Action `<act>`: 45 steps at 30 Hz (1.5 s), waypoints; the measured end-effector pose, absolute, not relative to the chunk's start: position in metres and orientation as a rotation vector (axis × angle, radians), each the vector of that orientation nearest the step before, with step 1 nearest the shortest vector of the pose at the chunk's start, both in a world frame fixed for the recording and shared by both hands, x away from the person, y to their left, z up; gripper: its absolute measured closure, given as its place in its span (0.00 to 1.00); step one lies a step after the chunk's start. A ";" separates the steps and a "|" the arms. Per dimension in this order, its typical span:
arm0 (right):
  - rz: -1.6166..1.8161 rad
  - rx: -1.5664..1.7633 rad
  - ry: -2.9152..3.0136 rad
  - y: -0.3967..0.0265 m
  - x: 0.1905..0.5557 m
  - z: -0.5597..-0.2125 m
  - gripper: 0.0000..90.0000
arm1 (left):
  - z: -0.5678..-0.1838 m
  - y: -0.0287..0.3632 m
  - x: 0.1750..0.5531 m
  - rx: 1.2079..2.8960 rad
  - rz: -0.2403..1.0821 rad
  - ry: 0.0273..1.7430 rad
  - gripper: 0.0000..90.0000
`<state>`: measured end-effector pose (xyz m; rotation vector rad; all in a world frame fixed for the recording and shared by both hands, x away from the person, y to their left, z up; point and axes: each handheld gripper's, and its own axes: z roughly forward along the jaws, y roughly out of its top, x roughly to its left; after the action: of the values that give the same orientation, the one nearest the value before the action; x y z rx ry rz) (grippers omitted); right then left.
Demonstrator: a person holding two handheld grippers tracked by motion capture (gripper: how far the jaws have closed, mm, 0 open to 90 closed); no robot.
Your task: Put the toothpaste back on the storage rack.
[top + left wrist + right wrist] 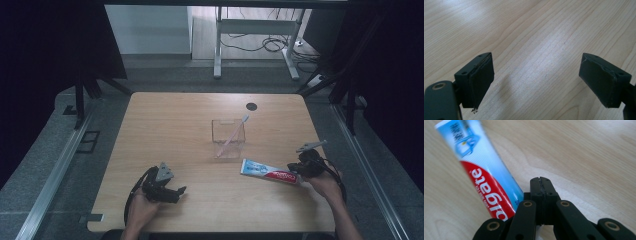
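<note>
A blue, white and red toothpaste tube (268, 172) lies flat on the wooden table (175, 120) at the front right. My right gripper (296, 170) sits at its red end with the jaws pressed together and nothing between them. In the right gripper view the tube (484, 177) runs just left of the shut right gripper (540, 180). A clear square container (228, 138) stands mid-table with a pink toothbrush (233, 134) leaning in it. My left gripper (180, 191) rests at the front left, and in its own view the left gripper (536, 75) is open over bare wood.
A small black round hole (251, 106) sits near the table's far edge. Beyond the table are a grey floor, a white desk frame (255, 30) with cables, and dark curtains at both sides.
</note>
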<state>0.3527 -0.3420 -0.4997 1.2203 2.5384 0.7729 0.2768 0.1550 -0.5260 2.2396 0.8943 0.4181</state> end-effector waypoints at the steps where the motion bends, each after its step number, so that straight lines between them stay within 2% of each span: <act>1: 0.772 1.213 2.545 -0.341 0.351 -0.500 1.00 | -0.526 0.155 0.277 2.240 0.417 0.894 0.14; 18: 0.741 1.196 2.592 -0.333 0.325 -0.495 0.98 | -0.525 0.154 0.276 2.235 0.424 0.890 0.14; 22: 0.725 1.222 2.571 -0.334 0.323 -0.487 0.93 | -0.526 0.154 0.277 2.230 0.417 0.896 0.14; 28: 0.715 1.231 2.568 -0.331 0.320 -0.473 0.78 | -0.526 0.154 0.277 2.232 0.416 0.895 0.14; 32: 0.704 1.216 2.591 -0.324 0.321 -0.468 0.71 | -0.526 0.154 0.277 2.236 0.415 0.896 0.14; 45: 0.645 1.194 2.691 -0.296 0.337 -0.471 0.63 | -0.526 0.154 0.277 2.241 0.415 0.894 0.15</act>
<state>0.3372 -0.2962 -0.4715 1.1937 2.6909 0.6446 0.2767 0.1544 -0.5261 2.2406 0.8941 0.4148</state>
